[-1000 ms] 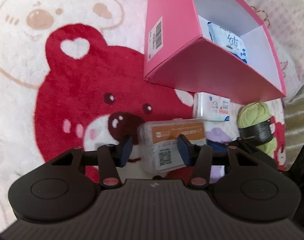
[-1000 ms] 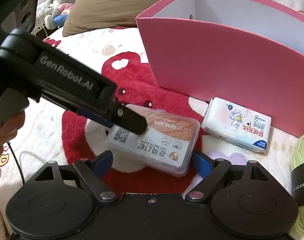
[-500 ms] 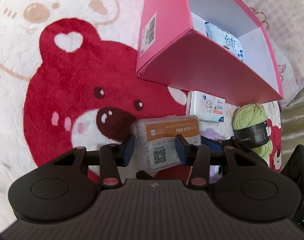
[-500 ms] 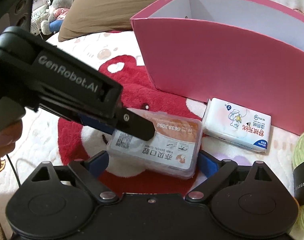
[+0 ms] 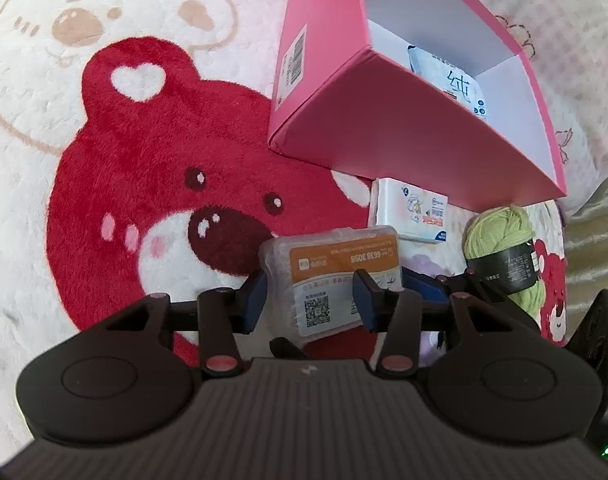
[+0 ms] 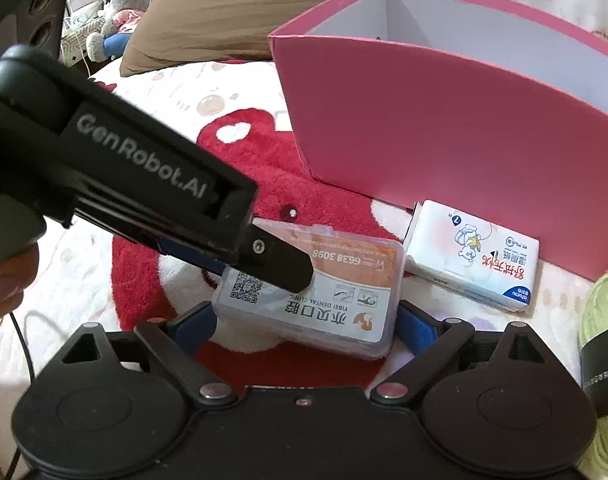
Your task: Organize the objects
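Left wrist view: the left gripper [image 5: 310, 300] grasps a clear plastic dental floss box [image 5: 332, 276], lifted over a red bear blanket [image 5: 143, 168], near a pink storage box [image 5: 404, 136], a tissue pack [image 5: 408, 210] and green yarn [image 5: 500, 240]. Right wrist view: the right gripper [image 6: 306, 326], its fingers [image 6: 193, 326] released, having just spread and eased slightly, straddles the floss box [image 6: 344, 304] without visibly pressing it.

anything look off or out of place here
Nothing spilled or damaged. The clear plastic box lies askew on the bear blanket, and both the left gripper and the right gripper straddle it at once. A tissue pack and green yarn lie outside the pink box.
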A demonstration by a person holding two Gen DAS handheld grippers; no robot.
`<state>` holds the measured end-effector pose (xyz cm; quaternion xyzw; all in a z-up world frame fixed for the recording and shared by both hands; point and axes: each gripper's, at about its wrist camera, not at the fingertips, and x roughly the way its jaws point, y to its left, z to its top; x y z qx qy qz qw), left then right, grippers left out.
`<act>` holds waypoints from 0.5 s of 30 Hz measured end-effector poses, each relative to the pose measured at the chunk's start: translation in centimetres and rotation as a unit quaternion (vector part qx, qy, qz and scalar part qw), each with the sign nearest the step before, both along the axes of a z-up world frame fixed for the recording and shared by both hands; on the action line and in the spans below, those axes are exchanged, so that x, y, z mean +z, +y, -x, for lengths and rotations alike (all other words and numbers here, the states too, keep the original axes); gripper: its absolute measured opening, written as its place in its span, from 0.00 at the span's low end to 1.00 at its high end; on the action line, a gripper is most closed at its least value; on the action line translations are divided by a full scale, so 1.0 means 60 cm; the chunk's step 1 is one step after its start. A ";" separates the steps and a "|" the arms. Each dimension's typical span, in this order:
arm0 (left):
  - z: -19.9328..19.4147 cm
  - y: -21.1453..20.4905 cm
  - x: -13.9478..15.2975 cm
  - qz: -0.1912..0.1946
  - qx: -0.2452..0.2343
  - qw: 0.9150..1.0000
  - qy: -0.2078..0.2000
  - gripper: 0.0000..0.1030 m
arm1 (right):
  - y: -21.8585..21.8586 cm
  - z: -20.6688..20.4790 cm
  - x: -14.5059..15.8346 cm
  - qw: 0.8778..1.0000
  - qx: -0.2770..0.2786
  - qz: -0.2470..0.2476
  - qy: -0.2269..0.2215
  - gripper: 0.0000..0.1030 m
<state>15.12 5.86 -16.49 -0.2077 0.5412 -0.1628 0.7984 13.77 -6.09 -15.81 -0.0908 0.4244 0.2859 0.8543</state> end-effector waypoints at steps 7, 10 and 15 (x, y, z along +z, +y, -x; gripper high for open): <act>0.015 -0.026 0.035 -0.003 0.000 1.000 -0.019 0.42 | 0.004 0.010 0.022 1.000 0.013 0.006 -0.022 0.94; 0.028 -0.035 0.055 -0.007 -0.003 0.999 -0.038 0.42 | 0.001 0.016 0.038 0.999 0.011 0.000 -0.031 0.94; 0.049 -0.036 0.080 0.005 0.005 0.998 -0.055 0.42 | -0.067 0.060 0.063 0.999 0.018 -0.011 -0.046 0.94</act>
